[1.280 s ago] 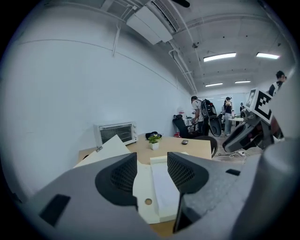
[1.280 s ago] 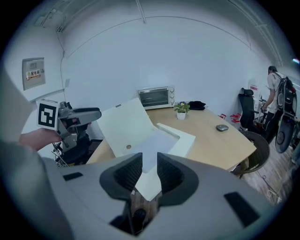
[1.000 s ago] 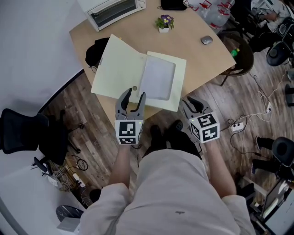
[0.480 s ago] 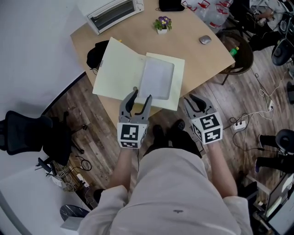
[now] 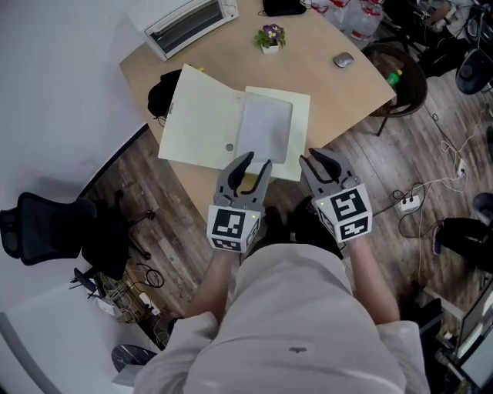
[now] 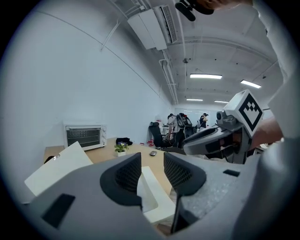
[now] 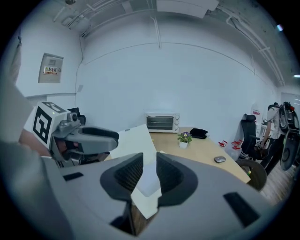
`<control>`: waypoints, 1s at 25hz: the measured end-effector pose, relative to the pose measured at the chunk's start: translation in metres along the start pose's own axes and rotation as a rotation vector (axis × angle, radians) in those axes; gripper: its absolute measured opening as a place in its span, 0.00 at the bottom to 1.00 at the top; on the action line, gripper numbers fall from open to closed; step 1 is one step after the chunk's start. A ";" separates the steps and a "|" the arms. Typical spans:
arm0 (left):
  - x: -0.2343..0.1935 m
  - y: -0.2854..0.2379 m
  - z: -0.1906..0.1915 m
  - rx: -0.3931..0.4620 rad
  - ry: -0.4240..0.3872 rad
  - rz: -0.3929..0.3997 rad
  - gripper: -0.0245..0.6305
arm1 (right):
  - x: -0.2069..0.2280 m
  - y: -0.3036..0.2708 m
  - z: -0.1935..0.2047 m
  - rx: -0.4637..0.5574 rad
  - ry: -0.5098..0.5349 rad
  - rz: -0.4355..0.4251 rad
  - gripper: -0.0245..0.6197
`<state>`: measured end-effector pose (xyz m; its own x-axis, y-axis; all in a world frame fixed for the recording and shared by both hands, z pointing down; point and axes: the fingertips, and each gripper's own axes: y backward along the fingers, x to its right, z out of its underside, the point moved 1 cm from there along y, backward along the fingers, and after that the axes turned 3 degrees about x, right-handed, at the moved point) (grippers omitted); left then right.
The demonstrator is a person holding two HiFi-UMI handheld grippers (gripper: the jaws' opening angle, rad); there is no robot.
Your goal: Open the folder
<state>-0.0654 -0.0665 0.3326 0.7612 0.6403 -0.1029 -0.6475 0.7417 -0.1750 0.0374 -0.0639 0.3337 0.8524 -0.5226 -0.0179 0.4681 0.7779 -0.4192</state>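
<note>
Lying beyond left hand-held gripper [image 5: 253, 163]: folder [image 5: 202, 115]

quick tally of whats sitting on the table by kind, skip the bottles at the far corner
folder: 1
toaster oven: 1
potted plant: 1
mouse: 1
black pouch: 1
black item at the folder's left edge: 1
total: 6

Toaster oven [image 5: 189, 23], sm. potted plant [image 5: 269, 37] & mouse [image 5: 343, 59] on wood table [image 5: 323, 88].
</note>
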 end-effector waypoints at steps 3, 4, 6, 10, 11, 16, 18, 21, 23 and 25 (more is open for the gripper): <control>0.007 -0.004 0.004 -0.001 0.020 0.014 0.22 | -0.007 -0.001 -0.011 0.036 0.001 -0.016 0.17; 0.009 -0.005 0.003 -0.001 0.021 0.017 0.21 | -0.007 -0.001 -0.014 0.044 0.005 -0.020 0.17; 0.011 -0.006 0.001 0.002 0.014 0.024 0.20 | -0.008 -0.001 -0.017 0.057 0.007 -0.022 0.15; 0.008 -0.007 -0.002 0.008 0.003 0.025 0.16 | -0.005 -0.002 -0.012 0.065 -0.017 -0.011 0.14; 0.006 -0.006 -0.002 0.007 0.002 0.021 0.15 | -0.003 -0.002 -0.010 0.062 -0.022 -0.007 0.14; -0.001 -0.002 -0.001 0.006 0.018 0.011 0.10 | -0.001 -0.003 -0.006 0.060 -0.020 -0.003 0.12; -0.002 -0.001 -0.001 0.008 0.028 0.008 0.08 | 0.000 -0.004 -0.007 0.064 -0.021 -0.002 0.11; 0.000 -0.001 -0.002 0.011 0.032 0.012 0.07 | 0.000 -0.003 -0.006 0.062 -0.019 0.000 0.10; 0.001 -0.001 -0.002 0.012 0.032 0.014 0.06 | -0.001 -0.004 -0.006 0.060 -0.017 -0.001 0.10; 0.000 -0.001 -0.003 0.013 0.034 0.015 0.05 | -0.004 -0.004 -0.006 0.058 -0.015 -0.003 0.09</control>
<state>-0.0648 -0.0674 0.3296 0.7521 0.6442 -0.1387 -0.6590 0.7349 -0.1603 0.0307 -0.0677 0.3298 0.8540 -0.5202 -0.0034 0.4831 0.7955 -0.3658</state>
